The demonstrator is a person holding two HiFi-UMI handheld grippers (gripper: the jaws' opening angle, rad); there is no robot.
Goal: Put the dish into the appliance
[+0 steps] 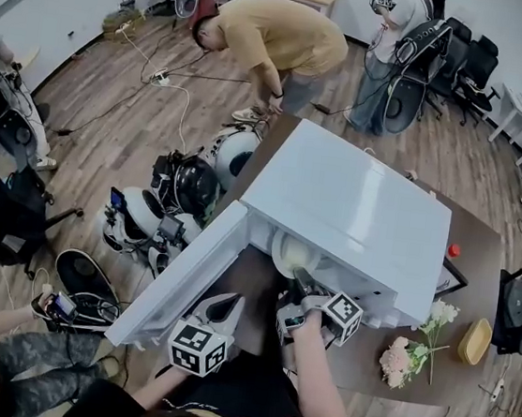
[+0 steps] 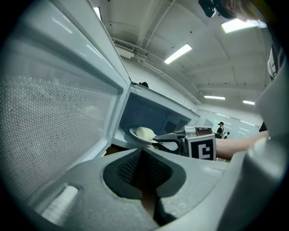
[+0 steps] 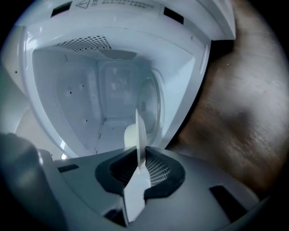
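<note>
On the brown table [image 1: 472, 246] the microwave [image 1: 356, 205] stands open, and I have the right gripper [image 3: 137, 168] clamped on the dish [image 3: 140, 131] rim at its cavity mouth, the left gripper [image 2: 143, 178] closed, empty, near the door [image 1: 180, 276].

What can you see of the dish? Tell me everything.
The dish is round, shallow and creamy white, smooth like ceramic or plastic. The right hand-held gripper is shut on its rim, holding it roughly level in the open mouth of the white microwave, partly inside. Whether it rests on anything inside cannot be told.
</note>
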